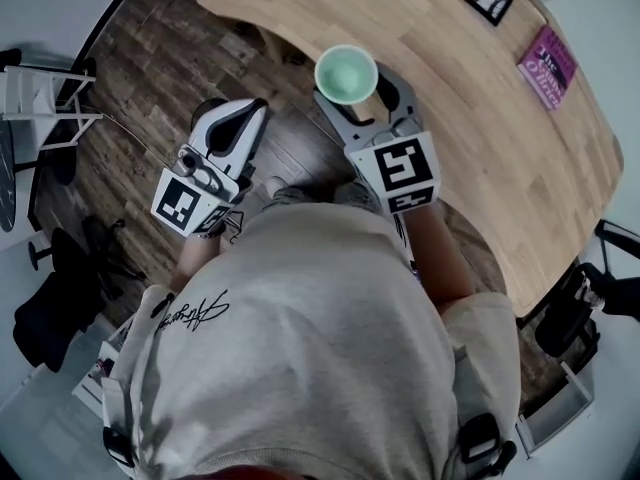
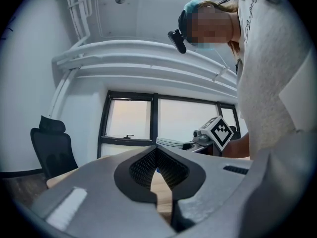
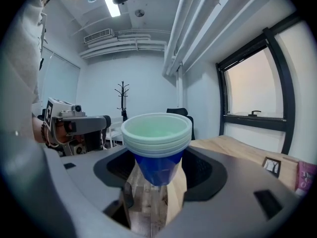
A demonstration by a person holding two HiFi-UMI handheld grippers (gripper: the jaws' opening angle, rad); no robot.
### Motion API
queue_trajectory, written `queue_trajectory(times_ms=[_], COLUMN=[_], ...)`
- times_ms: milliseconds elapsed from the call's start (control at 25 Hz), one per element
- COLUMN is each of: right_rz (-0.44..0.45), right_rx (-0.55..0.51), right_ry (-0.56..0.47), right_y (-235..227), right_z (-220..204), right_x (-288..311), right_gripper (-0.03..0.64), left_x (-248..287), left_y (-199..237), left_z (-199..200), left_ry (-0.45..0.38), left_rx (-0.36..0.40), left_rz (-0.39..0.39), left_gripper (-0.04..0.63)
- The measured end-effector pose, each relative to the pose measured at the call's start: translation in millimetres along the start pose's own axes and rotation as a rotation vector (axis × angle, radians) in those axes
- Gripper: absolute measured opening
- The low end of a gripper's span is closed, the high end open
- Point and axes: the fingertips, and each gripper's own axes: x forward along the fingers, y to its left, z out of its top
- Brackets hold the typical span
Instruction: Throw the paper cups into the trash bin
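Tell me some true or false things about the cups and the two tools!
1. The right tool grips a stack of cups. True.
2. The cups are red on the outside. False: they are blue outside and pale green inside.
3. The left tool holds a cup too. False: its jaws are shut together with nothing between them.
4. A pink booklet lies on the wooden table. True.
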Motion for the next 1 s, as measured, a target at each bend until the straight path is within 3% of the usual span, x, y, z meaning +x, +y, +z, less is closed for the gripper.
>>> queue_trajectory(times_ms=[680,1000], right_rz=[0.165,0.232], right_rx=[-0.061,-0.086], right_ry=[-0.018,-0.027], right_y=[113,172], right_z=[36,47], right_x=[91,127], right_gripper=[0.291,0.291], left_x=[-113,-171], left_y=[72,98], left_z=[13,15], left_ry=[-0.024,-0.011], left_rx=[0.031,0.012], left_rz=[0.148,0.221], left_gripper=[0.003,0.003])
